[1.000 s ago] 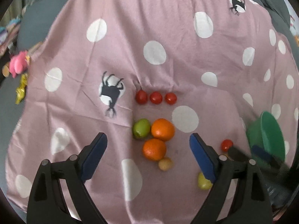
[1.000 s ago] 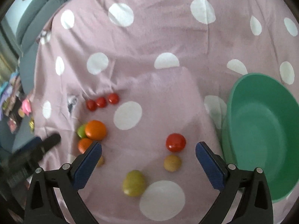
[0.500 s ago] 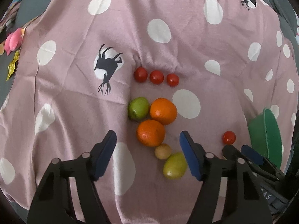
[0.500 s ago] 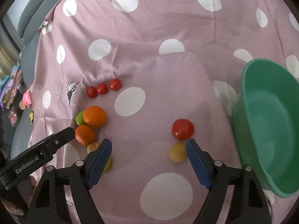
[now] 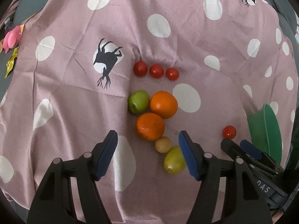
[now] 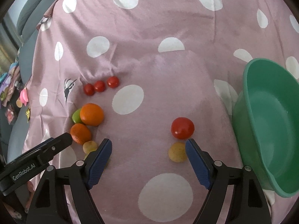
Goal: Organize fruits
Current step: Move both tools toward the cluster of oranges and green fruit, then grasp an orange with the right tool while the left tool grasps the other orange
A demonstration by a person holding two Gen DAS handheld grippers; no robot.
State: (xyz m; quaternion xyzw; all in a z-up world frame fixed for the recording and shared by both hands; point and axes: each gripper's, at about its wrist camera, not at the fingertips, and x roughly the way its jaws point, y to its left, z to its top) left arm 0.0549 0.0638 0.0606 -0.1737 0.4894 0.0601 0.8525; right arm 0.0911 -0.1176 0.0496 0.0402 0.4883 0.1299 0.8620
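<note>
On the pink dotted cloth (image 5: pixel 74 100) lie three cherry tomatoes (image 5: pixel 156 71) in a row, a green lime (image 5: pixel 138 101), two oranges (image 5: pixel 163 104) (image 5: pixel 150 126), a small tan fruit (image 5: pixel 163 144) and a yellow-green lemon (image 5: pixel 174 160). My left gripper (image 5: pixel 147 155) is open and empty, its right finger beside the lemon. In the right wrist view a red tomato (image 6: pixel 182 127) and a yellow fruit (image 6: pixel 177 152) lie just ahead of my open, empty right gripper (image 6: pixel 148 160). The yellow fruit touches its right fingertip.
A green plastic bowl (image 6: pixel 248 100) stands empty at the right, also at the edge of the left wrist view (image 5: pixel 269 130). Pink toys and wrappers (image 5: pixel 11 39) lie off the cloth at the far left. Grey cushions border the cloth at the back.
Both grippers have moved forward and lower toward the fruits. The lemon now lies beside the left gripper's right finger. The right gripper has narrowed around the yellow fruit area.
</note>
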